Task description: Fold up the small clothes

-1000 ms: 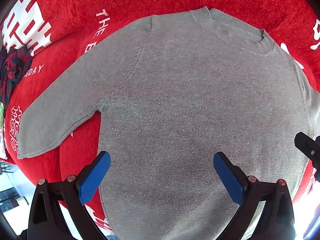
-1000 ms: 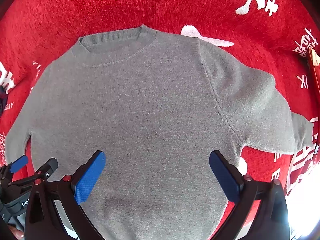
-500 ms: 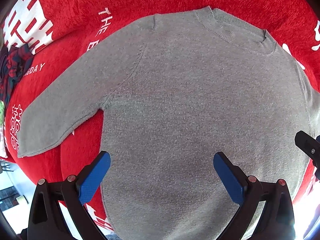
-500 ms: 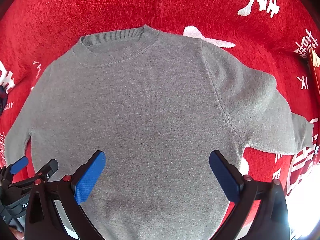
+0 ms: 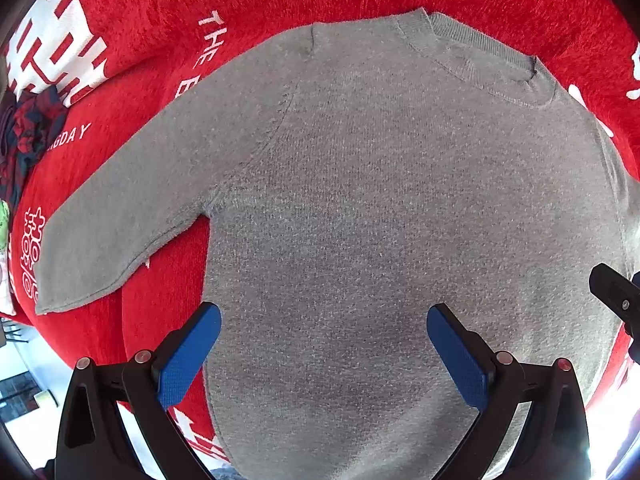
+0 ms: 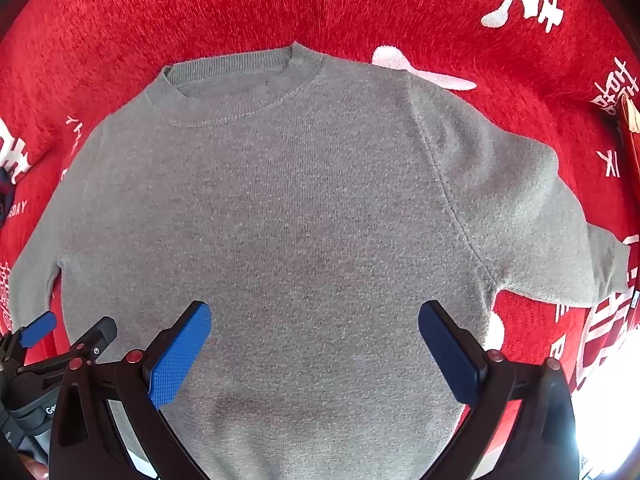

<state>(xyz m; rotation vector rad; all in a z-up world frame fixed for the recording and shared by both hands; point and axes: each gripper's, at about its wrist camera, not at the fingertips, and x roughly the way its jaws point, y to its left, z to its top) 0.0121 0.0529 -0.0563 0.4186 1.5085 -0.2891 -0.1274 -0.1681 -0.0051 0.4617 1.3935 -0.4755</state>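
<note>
A small grey knit sweater (image 5: 360,208) lies flat and spread out on a red blanket (image 5: 152,40), collar far from me, both sleeves angled outward. In the left wrist view its left sleeve (image 5: 120,216) reaches toward the left edge. In the right wrist view the same sweater (image 6: 280,220) shows its right sleeve (image 6: 532,220) stretching right. My left gripper (image 5: 324,352) hovers open above the lower body of the sweater, nothing between its blue pads. My right gripper (image 6: 316,348) is open too, over the hem area. The left gripper (image 6: 44,340) shows at the lower left of the right wrist view.
The red blanket (image 6: 280,4) carries white lettering and characters. A dark patterned cloth (image 5: 28,132) lies at the far left. The blanket's near edge drops off toward a bright floor at the lower corners of both views.
Both grippers have drifted slightly back and down, so the sweater sits a little higher and farther in each view. Nothing was grasped; the sweater lies unmoved.
</note>
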